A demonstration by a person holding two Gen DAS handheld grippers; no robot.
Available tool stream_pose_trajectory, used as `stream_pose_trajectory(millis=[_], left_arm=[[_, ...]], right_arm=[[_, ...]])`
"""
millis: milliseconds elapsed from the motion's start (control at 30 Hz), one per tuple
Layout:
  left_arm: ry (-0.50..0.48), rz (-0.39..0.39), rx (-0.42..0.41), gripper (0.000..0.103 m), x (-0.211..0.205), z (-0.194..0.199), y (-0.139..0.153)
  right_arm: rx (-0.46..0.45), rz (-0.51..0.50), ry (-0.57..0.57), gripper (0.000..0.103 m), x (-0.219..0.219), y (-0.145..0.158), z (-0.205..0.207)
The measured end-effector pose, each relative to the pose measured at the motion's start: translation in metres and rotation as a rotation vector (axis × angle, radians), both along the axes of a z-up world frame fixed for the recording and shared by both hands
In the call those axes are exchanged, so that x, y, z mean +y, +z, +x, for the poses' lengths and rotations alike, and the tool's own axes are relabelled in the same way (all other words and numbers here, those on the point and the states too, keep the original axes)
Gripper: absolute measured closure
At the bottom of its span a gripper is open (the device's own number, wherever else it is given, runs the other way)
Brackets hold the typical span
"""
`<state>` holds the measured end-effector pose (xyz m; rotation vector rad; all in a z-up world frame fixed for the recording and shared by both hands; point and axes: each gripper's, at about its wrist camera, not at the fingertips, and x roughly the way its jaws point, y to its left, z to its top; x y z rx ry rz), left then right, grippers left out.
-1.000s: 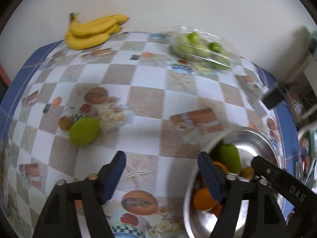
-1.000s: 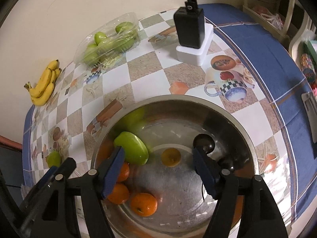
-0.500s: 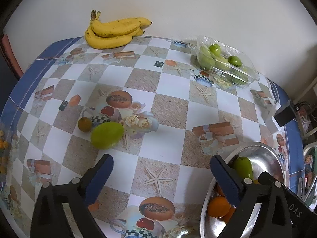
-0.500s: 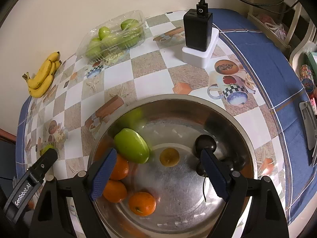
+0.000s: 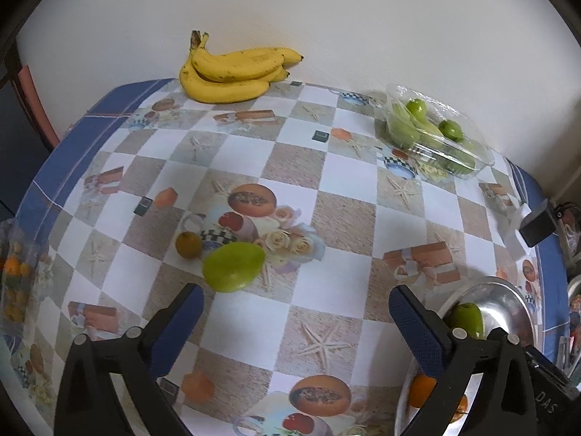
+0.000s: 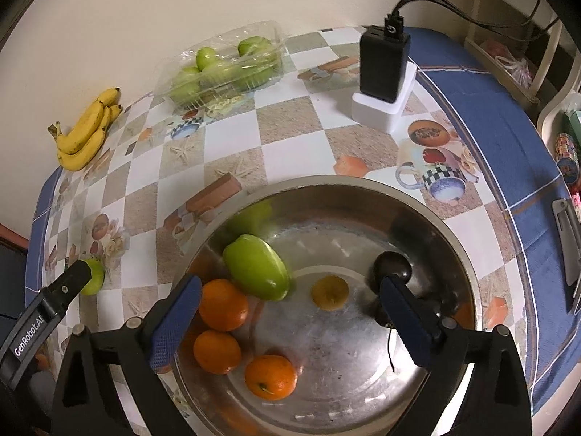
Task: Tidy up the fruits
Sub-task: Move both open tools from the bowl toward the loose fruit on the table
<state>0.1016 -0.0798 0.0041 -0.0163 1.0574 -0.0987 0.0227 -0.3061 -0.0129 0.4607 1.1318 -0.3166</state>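
Observation:
A green mango (image 5: 233, 266) lies on the patterned tablecloth, with a small brownish-orange fruit (image 5: 188, 244) touching its left side. My left gripper (image 5: 296, 312) is open and empty, just in front of the mango. A steel bowl (image 6: 428, 218) holds a green mango (image 6: 256, 267), three oranges (image 6: 222, 304), a small yellow fruit (image 6: 329, 291) and a dark fruit (image 6: 393, 268). My right gripper (image 6: 288, 307) is open and empty above the bowl. The bowl's edge (image 5: 508, 292) shows in the left wrist view.
A banana bunch (image 5: 232, 72) lies at the far edge by the wall. A clear plastic box of green fruits (image 5: 434, 134) sits far right. A black charger on a white block (image 6: 385, 72) stands behind the bowl. A knife (image 6: 566, 239) lies at the right.
My left gripper has swung left, away from the bowl toward the green mango on the cloth. My right gripper has pulled back slightly over the bowl. The fruits have not moved.

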Motion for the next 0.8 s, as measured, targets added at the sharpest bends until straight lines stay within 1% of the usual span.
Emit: stream_pose_trajectory(millis=[100,267,367,600,700,800], left_arm=[[0.000,0.019,-0.013,0.000,0.005,0.002,0.002],[0.000,0.046,-0.031,0.000,0.016,0.007,0.003],[0.020,0.069,-0.054,0.000,0.027,0.010,0.003],[0.068,0.082,-0.105,0.000,0.056,0.017,0.008],[0.078,0.087,-0.109,0.000,0.066,0.019,0.008],[0.072,0.071,-0.104,0.000,0.073,0.021,0.009]], right_arm=[[-0.021,0.008,0.008,0.004,0.003,0.001,0.001],[-0.019,-0.004,0.015,0.004,0.007,-0.002,0.003],[-0.025,-0.008,0.018,0.004,0.010,-0.003,0.004],[-0.024,0.008,0.020,0.004,0.017,-0.006,0.008],[-0.012,-0.015,0.031,0.004,0.023,-0.007,0.011],[0.008,-0.034,0.044,0.004,0.028,-0.010,0.015]])
